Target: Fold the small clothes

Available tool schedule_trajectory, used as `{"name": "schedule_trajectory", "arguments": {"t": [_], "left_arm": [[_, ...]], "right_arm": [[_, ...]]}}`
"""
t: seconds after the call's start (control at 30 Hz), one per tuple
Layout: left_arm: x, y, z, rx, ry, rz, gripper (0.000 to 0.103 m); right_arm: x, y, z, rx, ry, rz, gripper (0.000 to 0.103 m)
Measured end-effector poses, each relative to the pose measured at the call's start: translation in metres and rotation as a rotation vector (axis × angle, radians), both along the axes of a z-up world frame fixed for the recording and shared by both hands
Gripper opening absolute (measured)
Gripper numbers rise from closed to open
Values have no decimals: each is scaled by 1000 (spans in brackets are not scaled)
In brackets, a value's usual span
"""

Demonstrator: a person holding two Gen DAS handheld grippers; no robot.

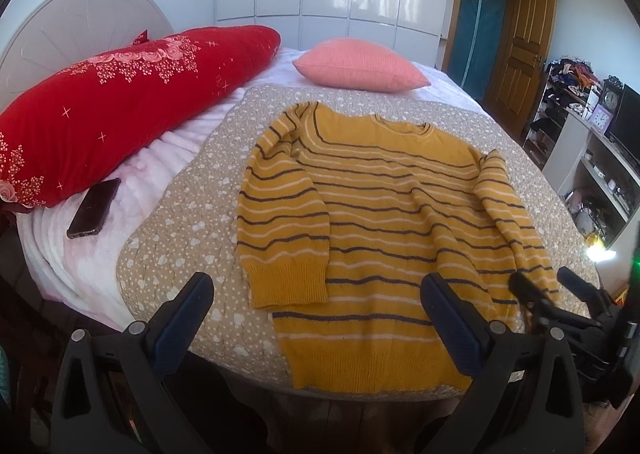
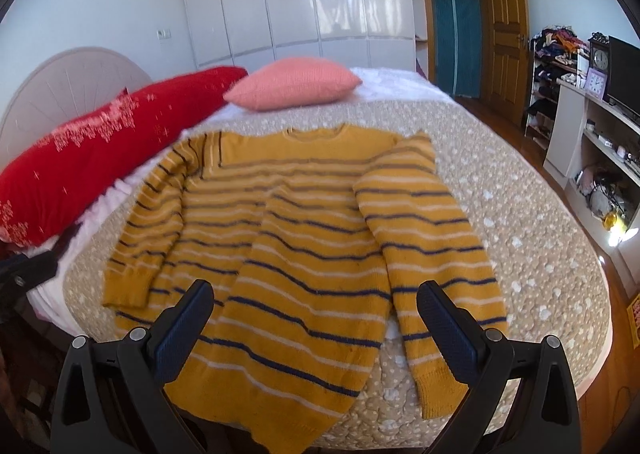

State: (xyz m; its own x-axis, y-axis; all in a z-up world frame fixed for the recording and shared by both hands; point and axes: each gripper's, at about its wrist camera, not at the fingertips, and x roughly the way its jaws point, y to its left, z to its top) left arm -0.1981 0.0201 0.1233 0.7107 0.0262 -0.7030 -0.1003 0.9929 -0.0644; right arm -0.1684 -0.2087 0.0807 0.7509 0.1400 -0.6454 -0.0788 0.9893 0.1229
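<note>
One bed (image 1: 168, 254) fills most of what I see, covered by a beige quilt (image 1: 192, 238) with white hearts and dots. Spread flat on that quilt lies the yellow striped sweater (image 1: 384, 222), front up, its hem at the near edge of the bed and its neckline toward the far side. Both sleeves are bent down along the body: one sleeve (image 1: 280, 222) rests partly over the sweater's side, with its ribbed cuff lying on the quilt; the other sleeve (image 2: 432, 254) runs down the opposite side, and its cuff reaches the near edge of the bed.

Beyond the sweater, on the headboard side, rests a long red pillow (image 1: 120, 106) with a floral print. Behind the sweater's neckline sits a smaller pink cushion (image 1: 360, 66). Near the red pillow's end, well apart from the sweater, a dark phone (image 1: 94, 208) lies on the white sheet.

My left hand-held gripper (image 1: 316, 318) hovers over the sweater's hem, fingers spread wide and holding nothing. My right hand-held gripper (image 2: 316, 318) hangs above the sweater's lower body and sleeve, likewise spread and empty.
</note>
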Motion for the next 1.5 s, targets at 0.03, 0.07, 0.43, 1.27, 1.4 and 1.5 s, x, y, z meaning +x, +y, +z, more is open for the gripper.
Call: {"name": "schedule_trajectory", "arguments": {"t": [0.03, 0.07, 0.43, 1.27, 1.4, 1.5], "left_arm": [[1, 0, -2, 0, 5, 0, 103], [3, 0, -6, 0, 12, 0, 103], [20, 4, -29, -27, 37, -6, 103], [15, -22, -18, -79, 9, -96, 103], [11, -21, -14, -60, -12, -102, 103], [11, -13, -16, -71, -8, -82, 103]], "right_arm": [[4, 0, -7, -5, 16, 0, 103], [9, 0, -16, -11, 35, 1, 103], [42, -17, -84, 65, 171, -37, 103], [-21, -158, -66, 201, 151, -235, 86], [-6, -147, -83, 215, 185, -231, 65], [-7, -145, -84, 178, 173, -221, 40]]}}
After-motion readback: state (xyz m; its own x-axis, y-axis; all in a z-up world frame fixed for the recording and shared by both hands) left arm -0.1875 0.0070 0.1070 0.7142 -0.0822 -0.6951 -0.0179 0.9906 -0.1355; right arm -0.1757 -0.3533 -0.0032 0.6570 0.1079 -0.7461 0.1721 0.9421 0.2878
